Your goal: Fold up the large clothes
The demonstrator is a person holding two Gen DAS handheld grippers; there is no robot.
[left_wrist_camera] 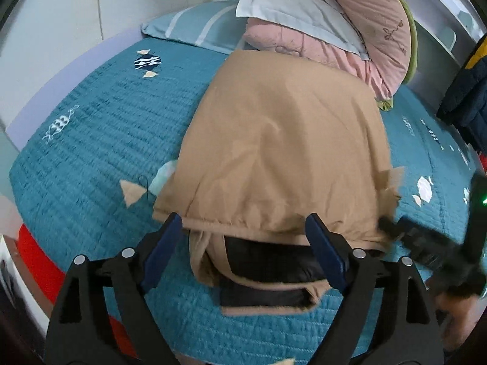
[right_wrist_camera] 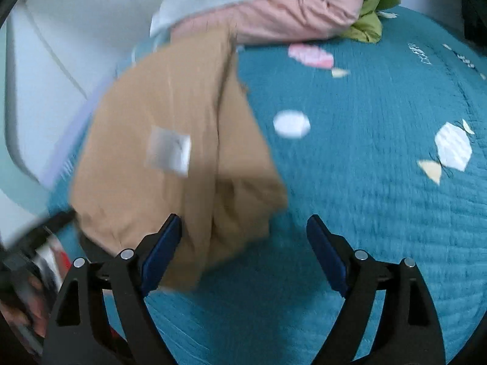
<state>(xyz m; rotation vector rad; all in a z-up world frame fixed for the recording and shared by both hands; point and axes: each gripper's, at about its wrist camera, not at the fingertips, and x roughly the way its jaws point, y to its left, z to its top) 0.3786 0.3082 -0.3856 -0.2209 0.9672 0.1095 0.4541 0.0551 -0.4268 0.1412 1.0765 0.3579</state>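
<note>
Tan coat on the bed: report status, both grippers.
Left gripper open, empty, over the coat's near hem. Right gripper open, empty, beside it. Tan coat folded on the teal quilt, dark lining showing. Pink bedding at its far edge.

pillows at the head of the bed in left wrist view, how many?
2. A blue striped pillow lies flat on the teal quilt; a white pillow is sandwiched in the pink comforter pile. More may be hidden there.

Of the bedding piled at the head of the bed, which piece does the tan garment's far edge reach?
The pink quilt: the tan garment ends right against it. The striped blue pillow lies off to the left, and the white pillowcase sits on top of the quilt.
</note>
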